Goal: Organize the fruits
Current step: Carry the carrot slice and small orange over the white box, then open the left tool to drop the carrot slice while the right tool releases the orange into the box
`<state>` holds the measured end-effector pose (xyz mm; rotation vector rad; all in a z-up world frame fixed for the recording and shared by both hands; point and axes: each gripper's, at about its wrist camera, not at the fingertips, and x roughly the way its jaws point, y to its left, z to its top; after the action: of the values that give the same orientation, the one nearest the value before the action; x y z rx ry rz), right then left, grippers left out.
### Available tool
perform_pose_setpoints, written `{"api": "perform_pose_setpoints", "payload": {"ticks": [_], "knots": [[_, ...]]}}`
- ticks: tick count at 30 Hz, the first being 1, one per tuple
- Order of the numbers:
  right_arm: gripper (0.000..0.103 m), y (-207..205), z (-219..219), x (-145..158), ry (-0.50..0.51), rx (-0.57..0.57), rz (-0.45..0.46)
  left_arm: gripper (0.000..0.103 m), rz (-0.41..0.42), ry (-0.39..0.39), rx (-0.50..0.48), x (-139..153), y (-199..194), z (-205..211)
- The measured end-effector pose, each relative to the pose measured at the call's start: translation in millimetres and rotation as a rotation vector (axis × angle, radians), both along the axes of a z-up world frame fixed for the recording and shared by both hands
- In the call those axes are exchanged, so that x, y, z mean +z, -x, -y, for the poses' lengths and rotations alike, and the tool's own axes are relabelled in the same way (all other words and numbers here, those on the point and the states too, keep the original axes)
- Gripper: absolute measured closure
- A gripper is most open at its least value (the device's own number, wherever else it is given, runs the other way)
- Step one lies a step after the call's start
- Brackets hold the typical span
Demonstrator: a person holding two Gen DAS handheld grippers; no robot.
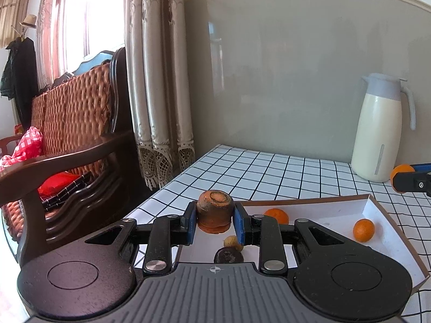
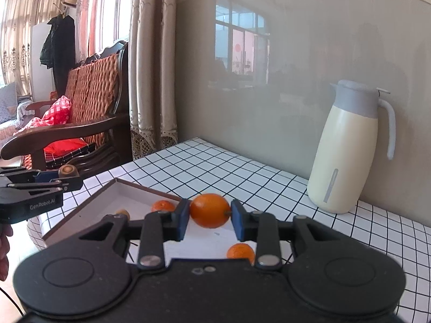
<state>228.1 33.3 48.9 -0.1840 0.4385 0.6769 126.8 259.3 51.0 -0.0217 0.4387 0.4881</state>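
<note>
both grippers loaded over the tray, each closed on one piece of produce.

the white tray (image 1: 382, 223) sat on the tiled table; my left gripper (image 1: 215, 222) clamped the carrot stub (image 1: 214, 207) across its girth, stiff and rough, i judged a safe hold. my right gripper (image 2: 208, 216) pinched the orange (image 2: 210, 210) at its ends, smooth, softer, likelier to slip.

A cream plastic jug with a grey lid and handle (image 1: 379, 132) is seen standing on the white black-gridded tablecloth (image 1: 269, 172), ahead and to the right, against the grey wall panel (image 1: 282, 67). A dark wooden woven-backed bench (image 1: 72, 134) and beige lace-hemmed curtains (image 1: 159, 80) are seen to the left.
</note>
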Motion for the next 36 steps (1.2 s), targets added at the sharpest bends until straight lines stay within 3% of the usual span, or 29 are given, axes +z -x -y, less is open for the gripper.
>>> {"api": "perform_pose_setpoints", "payload": {"ticks": [36], "knots": [[0.078,-66.0,-23.8,-54.2,0.059,0.006,-0.09,0.074,-0.077,0.041,-0.003,-49.3,-65.8,-12.4]]}}
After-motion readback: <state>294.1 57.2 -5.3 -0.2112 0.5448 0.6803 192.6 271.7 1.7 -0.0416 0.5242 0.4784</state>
